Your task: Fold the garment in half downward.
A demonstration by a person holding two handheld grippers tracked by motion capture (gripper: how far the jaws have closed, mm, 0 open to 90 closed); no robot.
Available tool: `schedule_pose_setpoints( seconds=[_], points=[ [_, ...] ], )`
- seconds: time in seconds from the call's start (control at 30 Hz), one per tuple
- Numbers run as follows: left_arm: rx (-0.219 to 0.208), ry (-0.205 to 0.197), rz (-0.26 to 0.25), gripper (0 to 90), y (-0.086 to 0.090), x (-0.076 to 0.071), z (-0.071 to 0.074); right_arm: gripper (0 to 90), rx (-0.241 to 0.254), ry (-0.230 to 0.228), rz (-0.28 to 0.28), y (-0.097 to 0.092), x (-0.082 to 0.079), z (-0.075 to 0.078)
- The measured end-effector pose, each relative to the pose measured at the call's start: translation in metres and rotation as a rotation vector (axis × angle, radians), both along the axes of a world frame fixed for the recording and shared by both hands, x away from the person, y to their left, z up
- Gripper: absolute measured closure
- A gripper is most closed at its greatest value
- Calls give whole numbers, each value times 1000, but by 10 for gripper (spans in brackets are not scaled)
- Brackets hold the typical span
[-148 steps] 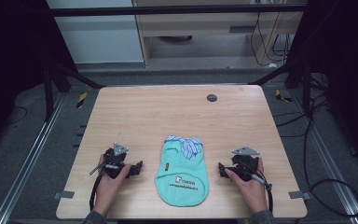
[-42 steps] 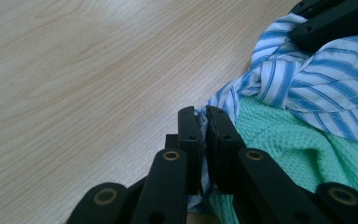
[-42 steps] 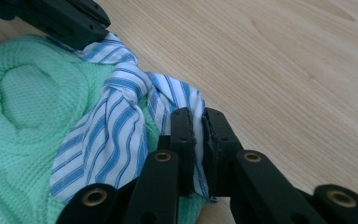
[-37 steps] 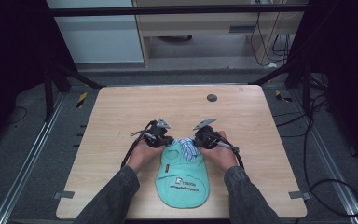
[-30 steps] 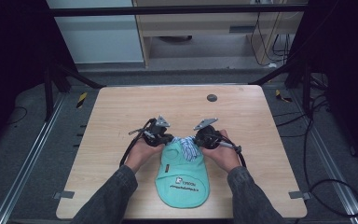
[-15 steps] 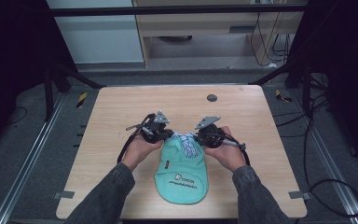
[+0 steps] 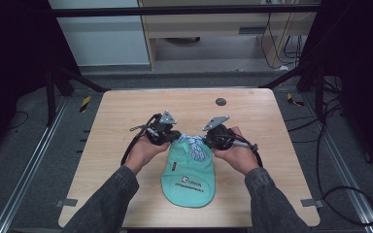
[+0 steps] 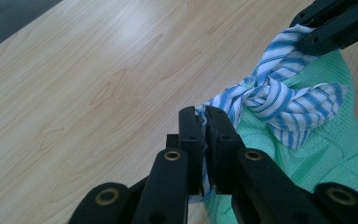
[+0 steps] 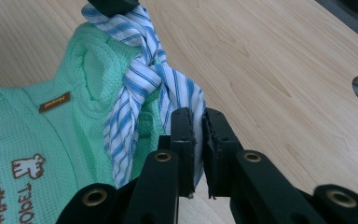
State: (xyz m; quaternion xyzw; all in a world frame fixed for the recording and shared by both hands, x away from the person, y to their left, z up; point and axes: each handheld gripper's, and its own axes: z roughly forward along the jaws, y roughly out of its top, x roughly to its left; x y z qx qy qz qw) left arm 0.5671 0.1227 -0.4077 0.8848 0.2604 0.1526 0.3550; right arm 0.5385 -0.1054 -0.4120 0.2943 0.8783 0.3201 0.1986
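Table (image 7: 126, 116): mint garment (image 7: 189, 174) lies near front edge, btwn hands. Soft, light, floppy; will sag, so hold by top corners. Striped tie (image 8: 279, 100) knotted at collar. Left gripper (image 8: 204, 122) & right gripper (image 9: 196, 122) both pinching tie ends.

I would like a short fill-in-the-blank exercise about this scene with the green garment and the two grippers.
1. The left gripper is shut on the ____ collar of the mint-green garment.
2. The right gripper holds the same collar, and its jaws are ____.
3. The garment lies on a ____ table.
4. Near the table's far edge there is a small round ____.

Missing words: striped; shut; wooden; hole
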Motion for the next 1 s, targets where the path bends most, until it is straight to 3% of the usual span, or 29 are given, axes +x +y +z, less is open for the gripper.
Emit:
schedule_pose_setpoints(
  seconds=[0.37, 1.0],
  points=[
    [-22, 3, 3, 859, -3, 8, 3, 826, -14, 10, 1, -3, 12, 5],
    [-13, -23, 5, 859, -2, 6, 17, 825, -24, -4, 10, -1, 17, 16]
  ],
)
